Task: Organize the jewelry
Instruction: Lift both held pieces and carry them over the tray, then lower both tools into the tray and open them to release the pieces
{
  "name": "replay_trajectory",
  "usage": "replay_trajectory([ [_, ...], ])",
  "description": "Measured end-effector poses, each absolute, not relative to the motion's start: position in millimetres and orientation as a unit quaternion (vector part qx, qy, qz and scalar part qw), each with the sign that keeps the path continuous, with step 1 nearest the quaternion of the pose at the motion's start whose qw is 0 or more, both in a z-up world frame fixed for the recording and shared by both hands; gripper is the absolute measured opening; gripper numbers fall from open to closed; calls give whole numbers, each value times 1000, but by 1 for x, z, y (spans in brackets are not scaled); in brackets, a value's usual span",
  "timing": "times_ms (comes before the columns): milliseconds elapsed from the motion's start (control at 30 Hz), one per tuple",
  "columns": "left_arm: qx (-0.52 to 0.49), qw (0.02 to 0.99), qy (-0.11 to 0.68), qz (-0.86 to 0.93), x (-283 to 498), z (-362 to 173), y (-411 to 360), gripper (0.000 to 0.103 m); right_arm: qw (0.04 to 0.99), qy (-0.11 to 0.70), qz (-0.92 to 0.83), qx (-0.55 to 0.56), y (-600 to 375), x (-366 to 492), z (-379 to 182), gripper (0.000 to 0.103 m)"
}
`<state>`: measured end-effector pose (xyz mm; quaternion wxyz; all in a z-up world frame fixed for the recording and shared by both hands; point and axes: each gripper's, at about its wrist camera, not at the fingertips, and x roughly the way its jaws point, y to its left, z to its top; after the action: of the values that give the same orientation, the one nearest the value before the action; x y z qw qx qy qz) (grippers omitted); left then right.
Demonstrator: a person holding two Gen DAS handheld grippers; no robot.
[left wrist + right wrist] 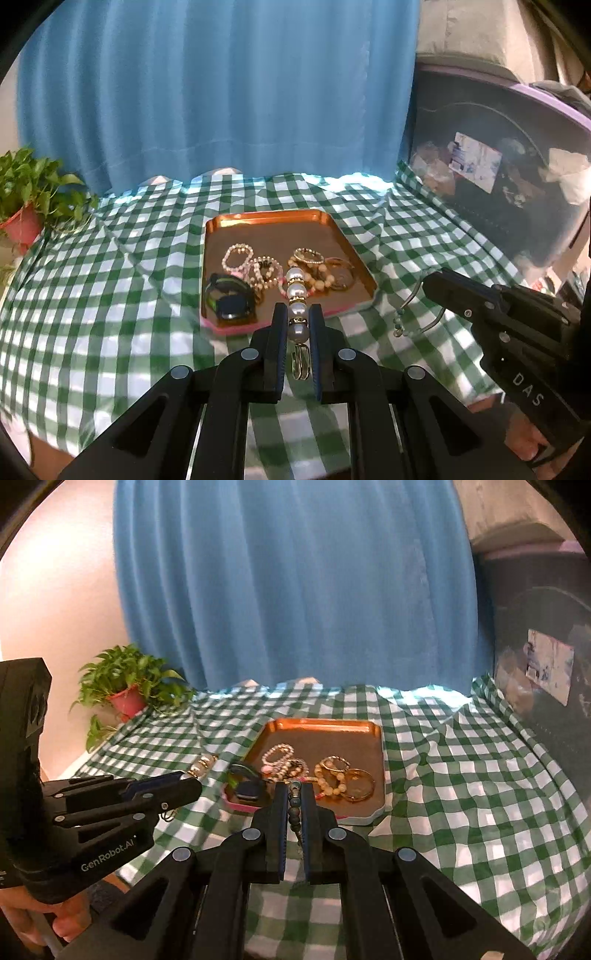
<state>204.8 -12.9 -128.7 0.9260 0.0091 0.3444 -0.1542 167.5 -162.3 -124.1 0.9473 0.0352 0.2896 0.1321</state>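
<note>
Left claw [298, 328]: I have it clamped on the pearl strand [296, 295]; the clasp hangs back between the fingers, and the pearls run forward along the claw's line.
Right claw [294, 805]: I have it closed on the dark-bead strand [295, 801], whose thin wire trails below the tips.
Heading: the tray [258, 221] lies straight ahead of and below both claws; I judge the left claw the nearer to its near rim.
Tray contents: beaded bracelets [236, 256], a gold bangle [358, 784] and a dark watch [231, 301], crowded toward the near end; the far half is bare.
Counter [110, 277]: green-checked cloth.
</note>
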Motion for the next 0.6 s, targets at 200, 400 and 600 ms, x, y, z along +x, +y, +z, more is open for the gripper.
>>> replay_trajectory([
  [200, 4, 924, 348, -158, 250, -140, -14, 12, 947, 295, 126, 34, -175, 208, -131, 5],
  [400, -6, 924, 343, -171, 296, -142, -18, 12, 945, 296, 135, 27, -173, 247, -134, 5],
  [600, 4, 929, 336, -154, 337, -159, -30, 12, 940, 311, 130, 52, -168, 296, -142, 6],
])
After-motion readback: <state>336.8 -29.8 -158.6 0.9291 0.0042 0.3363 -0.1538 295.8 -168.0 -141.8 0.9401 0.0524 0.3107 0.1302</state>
